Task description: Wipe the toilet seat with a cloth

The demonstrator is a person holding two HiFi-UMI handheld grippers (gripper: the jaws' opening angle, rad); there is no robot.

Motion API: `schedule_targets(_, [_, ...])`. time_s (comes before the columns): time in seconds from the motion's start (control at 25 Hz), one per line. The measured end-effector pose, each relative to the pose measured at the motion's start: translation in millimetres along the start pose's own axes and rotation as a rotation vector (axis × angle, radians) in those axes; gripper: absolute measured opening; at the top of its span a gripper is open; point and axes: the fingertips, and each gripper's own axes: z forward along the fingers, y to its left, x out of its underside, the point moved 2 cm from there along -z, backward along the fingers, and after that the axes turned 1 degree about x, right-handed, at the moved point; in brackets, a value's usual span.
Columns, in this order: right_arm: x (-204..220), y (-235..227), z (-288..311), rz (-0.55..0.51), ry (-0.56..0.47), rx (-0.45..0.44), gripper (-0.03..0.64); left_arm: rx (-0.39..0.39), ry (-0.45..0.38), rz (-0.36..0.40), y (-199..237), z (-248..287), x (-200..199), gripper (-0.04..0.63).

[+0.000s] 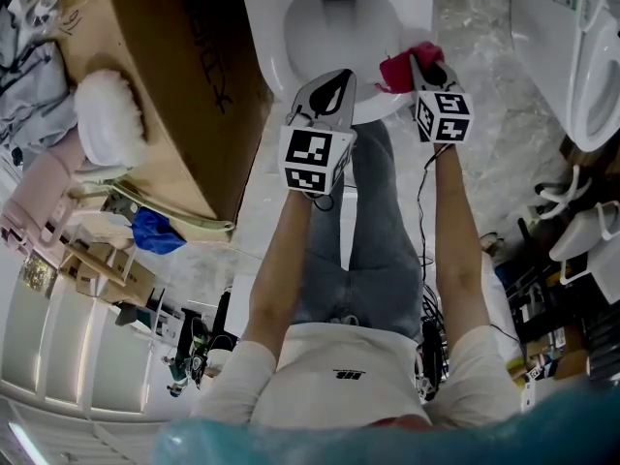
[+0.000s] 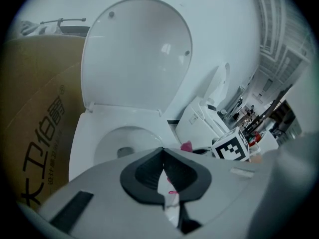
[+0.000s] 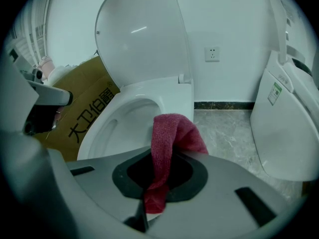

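The white toilet stands in front of me with its lid raised, and the seat rim rings the bowl. My right gripper is shut on a red cloth, which it holds over the rim's near right part. In the right gripper view the cloth hangs folded out of the jaws. Whether it touches the seat cannot be told. My left gripper hovers over the rim's near edge, shut on nothing. The left gripper view shows the bowl beyond its closed tips.
A large cardboard box stands close to the toilet's left, with a white fluffy item on it. A second white toilet stands to the right. Grey marbled floor lies between them. Cables trail by the person's legs.
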Motion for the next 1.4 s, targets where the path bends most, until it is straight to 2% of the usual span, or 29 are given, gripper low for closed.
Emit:
schedule_targets(0.44, [36.8, 18.2, -14.9, 0.012, 0.033, -0.01, 0.02, -0.018, 0.005, -0.016, -0.6, -18.2, 23.6, 0.009])
schedule_targets(0.64, [49.8, 27.3, -19.0, 0.055, 0.025, -0.009, 0.02, -0.028, 0.014, -0.037, 2.0, -25.2, 40.4, 0.011])
schedule_targets(1.4, [100.5, 85.4, -29.0, 0.099, 0.082, -0.05, 0.02, -0.054, 0.057, -0.122, 9.1, -50.0, 99.1, 0.011])
